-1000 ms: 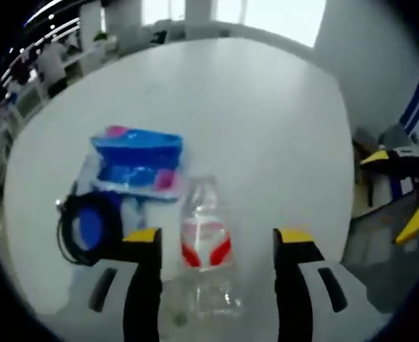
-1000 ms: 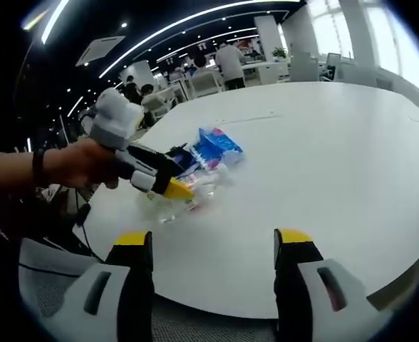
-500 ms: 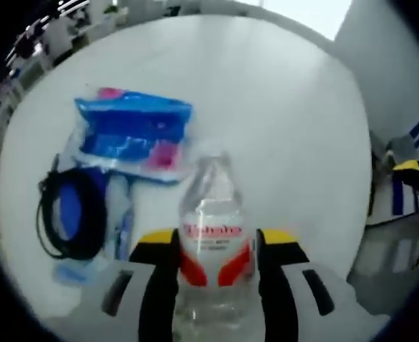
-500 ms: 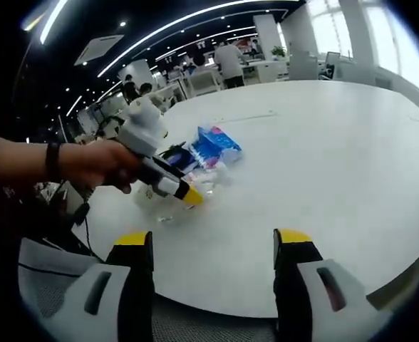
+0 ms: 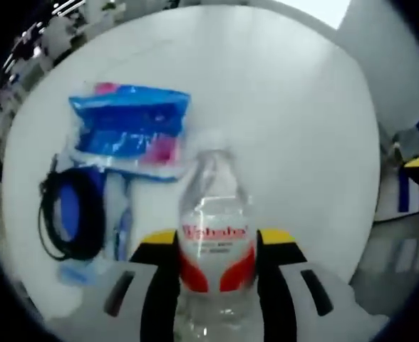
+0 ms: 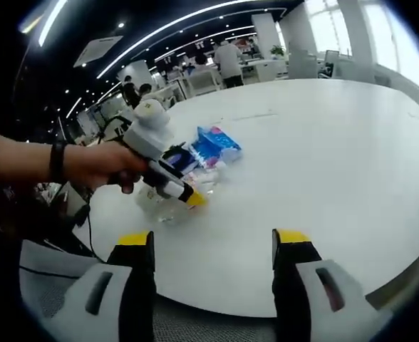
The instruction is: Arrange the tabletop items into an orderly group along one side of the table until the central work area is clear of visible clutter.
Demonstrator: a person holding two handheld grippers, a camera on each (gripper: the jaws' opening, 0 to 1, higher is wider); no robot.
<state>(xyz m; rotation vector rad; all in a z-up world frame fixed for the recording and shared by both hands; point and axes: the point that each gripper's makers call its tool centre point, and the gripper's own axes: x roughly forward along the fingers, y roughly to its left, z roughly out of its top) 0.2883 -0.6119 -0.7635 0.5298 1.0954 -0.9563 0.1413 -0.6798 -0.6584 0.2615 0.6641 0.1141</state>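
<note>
Bottle (image 5: 214, 235): one clear plastic water bottle with a red-and-white label, upright between the jaws of my left tool (image 5: 215, 246). Both yellow-tipped jaws press against its label band, so the left tool is clamped on it. Through the clear wall the bottle looks empty, though the blur makes that hard to say for sure. Its cap end points away from me, toward the blue packet (image 5: 129, 128).

Blue packet: one, flat on the white tabletop (image 5: 288, 107), plastic wrap with pink patches. Its contents are not readable. It lies just beyond and left of the bottle.

Coiled black cable (image 5: 68, 217): one, ringed around something blue, beside the packet's near edge. A small pale blue item (image 5: 81, 272) sits by the coil on my side; I cannot tell what it is.

Right gripper view: my right tool (image 6: 213, 246) hangs off the tabletop's (image 6: 323, 157) near edge, jaws spread wide, nothing between them, touching nothing. Across from it my left hand (image 6: 99, 165) grips the left tool (image 6: 193, 200), its yellow tip down on the bottle (image 6: 168, 209), which is low on the tabletop. The blue packet (image 6: 216, 146) lies just behind it.

People and white chairs in the office beyond the tabletop.
</note>
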